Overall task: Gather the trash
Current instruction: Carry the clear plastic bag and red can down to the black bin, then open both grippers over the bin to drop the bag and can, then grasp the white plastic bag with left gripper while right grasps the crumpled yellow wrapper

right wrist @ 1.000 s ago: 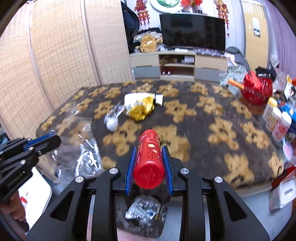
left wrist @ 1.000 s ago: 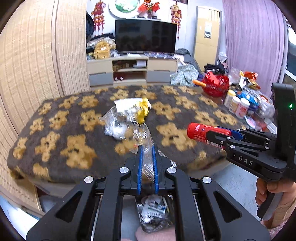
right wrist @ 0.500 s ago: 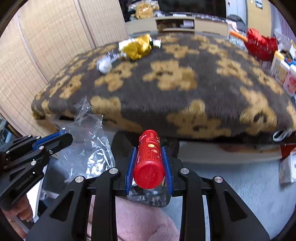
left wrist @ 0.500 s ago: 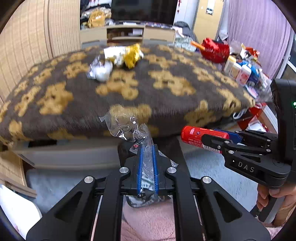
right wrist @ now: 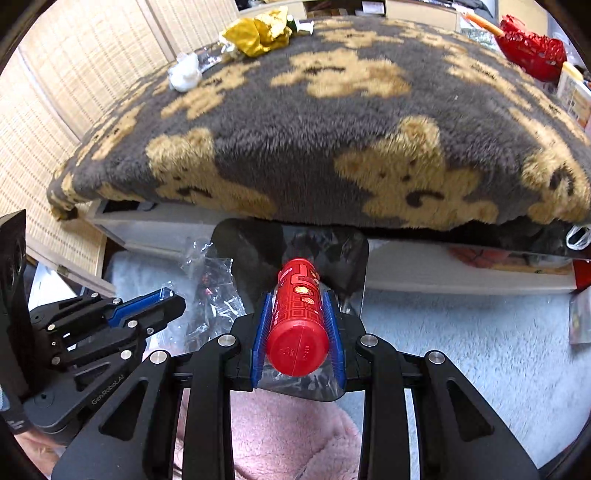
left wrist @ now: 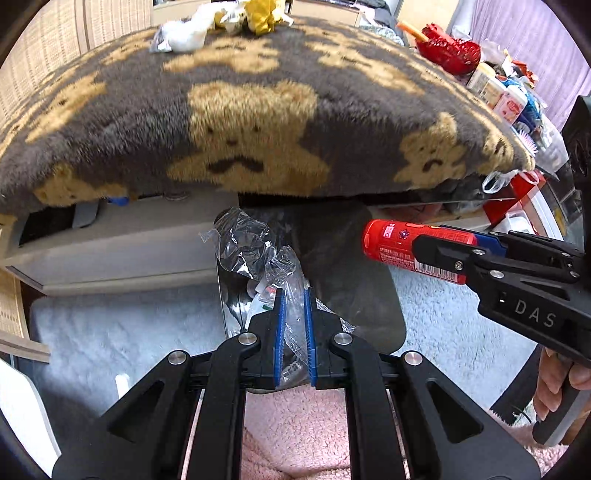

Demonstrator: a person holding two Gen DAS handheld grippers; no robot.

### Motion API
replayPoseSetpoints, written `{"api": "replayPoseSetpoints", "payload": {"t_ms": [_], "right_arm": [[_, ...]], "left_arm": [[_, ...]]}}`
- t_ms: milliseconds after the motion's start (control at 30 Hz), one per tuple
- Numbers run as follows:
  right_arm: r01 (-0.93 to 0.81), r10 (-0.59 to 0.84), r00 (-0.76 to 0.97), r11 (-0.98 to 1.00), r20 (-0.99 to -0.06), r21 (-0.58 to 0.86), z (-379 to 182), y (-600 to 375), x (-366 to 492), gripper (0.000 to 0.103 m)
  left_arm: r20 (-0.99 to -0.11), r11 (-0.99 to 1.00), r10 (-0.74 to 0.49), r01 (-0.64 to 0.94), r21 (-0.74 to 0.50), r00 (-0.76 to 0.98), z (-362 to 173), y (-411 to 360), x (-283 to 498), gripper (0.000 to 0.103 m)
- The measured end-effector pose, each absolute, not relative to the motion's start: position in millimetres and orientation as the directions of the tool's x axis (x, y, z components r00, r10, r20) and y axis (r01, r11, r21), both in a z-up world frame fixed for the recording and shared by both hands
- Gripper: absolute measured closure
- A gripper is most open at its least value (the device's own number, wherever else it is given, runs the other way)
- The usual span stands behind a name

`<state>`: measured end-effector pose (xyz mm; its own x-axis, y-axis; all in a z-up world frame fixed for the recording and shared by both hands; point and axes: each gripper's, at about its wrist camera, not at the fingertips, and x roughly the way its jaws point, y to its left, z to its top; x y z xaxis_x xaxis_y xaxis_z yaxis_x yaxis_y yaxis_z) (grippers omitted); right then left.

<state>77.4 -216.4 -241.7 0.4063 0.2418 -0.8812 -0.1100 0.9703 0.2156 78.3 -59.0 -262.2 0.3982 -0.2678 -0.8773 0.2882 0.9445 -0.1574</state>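
Lowered: red bottle (right wrist: 298,317) in right claw (right wrist: 298,295).

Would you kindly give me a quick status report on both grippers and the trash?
Left gripper shut on clear plastic wrapper. Right gripper shut on red bottle. Both over dark trash bin. Yellow wrapper, white wad remain on blanket.
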Motion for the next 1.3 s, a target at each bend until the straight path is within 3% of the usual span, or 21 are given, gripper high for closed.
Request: {"api": "replayPoseSetpoints", "payload": {"t_ms": [233, 300, 367, 467, 533, 633, 733, 833, 967, 1300], "right_arm": [[-0.097, 0.253, 0.379, 0.967, -0.890, 0.234, -251.4, -214.7, 87.8, 0.073], [-0.091, 0.250, 0.374, 0.968, -0.893, 0.232, -253.3, -213.5, 91.8, 0.072], [-0.077, 0.244, 0.377, 0.970, -0.894, 0.232, -255.2, -214.1, 95.6, 0.072], [-0.067, 0.236, 0.375, 0.971, -0.896, 0.228, -256.8, -215.2, 100.5, 0.069], [-0.052, 0.227, 0.379, 0.973, -0.897, 0.224, -257.2, -216.7, 103.1, 0.046], [-0.039, 0.220, 0.389, 0.974, -0.894, 0.223, -257.1, -217.6, 105.3, 0.034], [-0.033, 0.202, 0.400, 0.978, -0.894, 0.207, -256.0, -218.4, 108.2, 0.011], [-0.027, 0.192, 0.408, 0.980, -0.893, 0.198, -252.7, -219.6, 112.0, 0.003], [-0.022, 0.190, 0.425, 0.980, -0.885, 0.200, -244.1, -223.3, 114.5, 0.004], [-0.026, 0.177, 0.526, 0.981, -0.832, 0.192, -194.8, -229.1, 141.1, 0.004]], "left_arm": [[-0.886, 0.942, -0.271, 0.292, -0.165, 0.377, -272.0, -59.5, 84.9, 0.093], [-0.888, 0.942, -0.271, 0.291, -0.166, 0.371, -274.3, -59.6, 86.6, 0.090], [-0.890, 0.942, -0.273, 0.288, -0.171, 0.365, -275.8, -58.6, 88.5, 0.079], [-0.890, 0.944, -0.271, 0.284, -0.170, 0.368, -276.3, -56.8, 90.0, 0.078], [-0.891, 0.946, -0.266, 0.280, -0.166, 0.369, -276.5, -54.4, 90.9, 0.071], [-0.889, 0.949, -0.254, 0.275, -0.153, 0.382, -273.4, -49.1, 91.1, 0.056], [-0.886, 0.954, -0.237, 0.269, -0.133, 0.399, -268.2, -45.1, 92.1, 0.039], [-0.879, 0.959, -0.216, 0.261, -0.110, 0.425, -258.9, -39.7, 94.9, 0.020], [-0.865, 0.964, -0.200, 0.251, -0.090, 0.459, -241.7, -30.9, 98.2, 0.008], [-0.825, 0.978, -0.167, 0.198, -0.068, 0.540, -206.4, -6.2, 124.9, 0.008]]}}
